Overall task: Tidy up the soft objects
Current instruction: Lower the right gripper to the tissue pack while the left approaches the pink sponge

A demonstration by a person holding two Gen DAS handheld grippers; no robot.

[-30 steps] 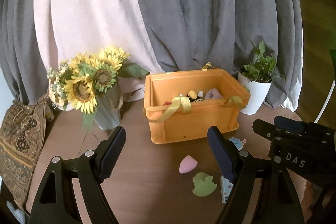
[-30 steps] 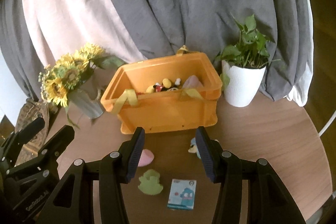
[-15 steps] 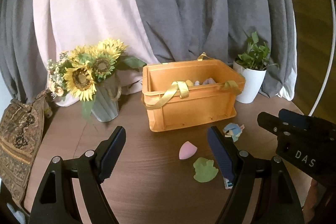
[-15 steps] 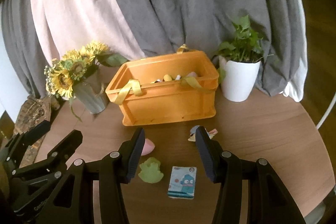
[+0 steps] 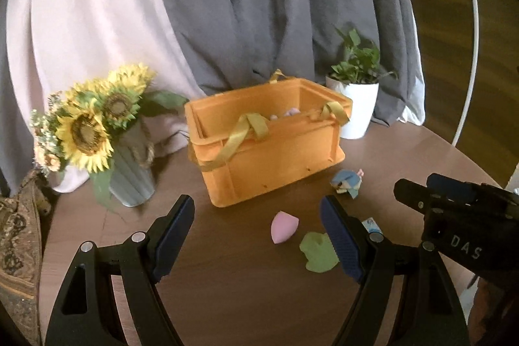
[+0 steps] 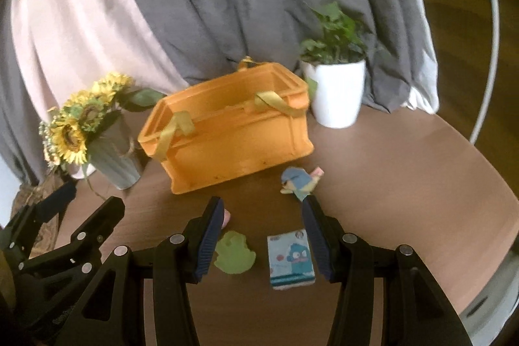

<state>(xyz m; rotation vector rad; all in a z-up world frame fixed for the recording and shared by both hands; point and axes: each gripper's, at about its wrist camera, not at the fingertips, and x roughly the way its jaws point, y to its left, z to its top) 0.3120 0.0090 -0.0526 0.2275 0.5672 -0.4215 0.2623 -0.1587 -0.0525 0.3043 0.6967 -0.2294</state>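
Note:
An orange crate [image 5: 272, 151] [image 6: 227, 135] with yellow straps stands mid-table, small soft toys barely showing inside. In front of it lie a pink egg-shaped sponge [image 5: 283, 227] [image 6: 226, 218], a green flat soft toy [image 5: 318, 252] [image 6: 234, 256], a blue plush figure [image 5: 347, 182] [image 6: 300, 182] and a printed tissue pack [image 6: 290, 261] [image 5: 371, 224]. My left gripper [image 5: 259, 239] is open and empty, above the table before the sponge. My right gripper [image 6: 261, 237] is open and empty, above the green toy and the pack.
A sunflower bouquet in a grey vase [image 5: 129, 171] [image 6: 113, 148] stands left of the crate. A white potted plant [image 5: 355, 109] [image 6: 335, 93] stands to its right. Grey and pink curtains hang behind. A patterned cloth [image 5: 16, 232] lies at the table's left edge.
Both grippers have pulled back and lowered, so the crate looks farther and its inside is less visible. The objects on the table have not moved. Both stay open.

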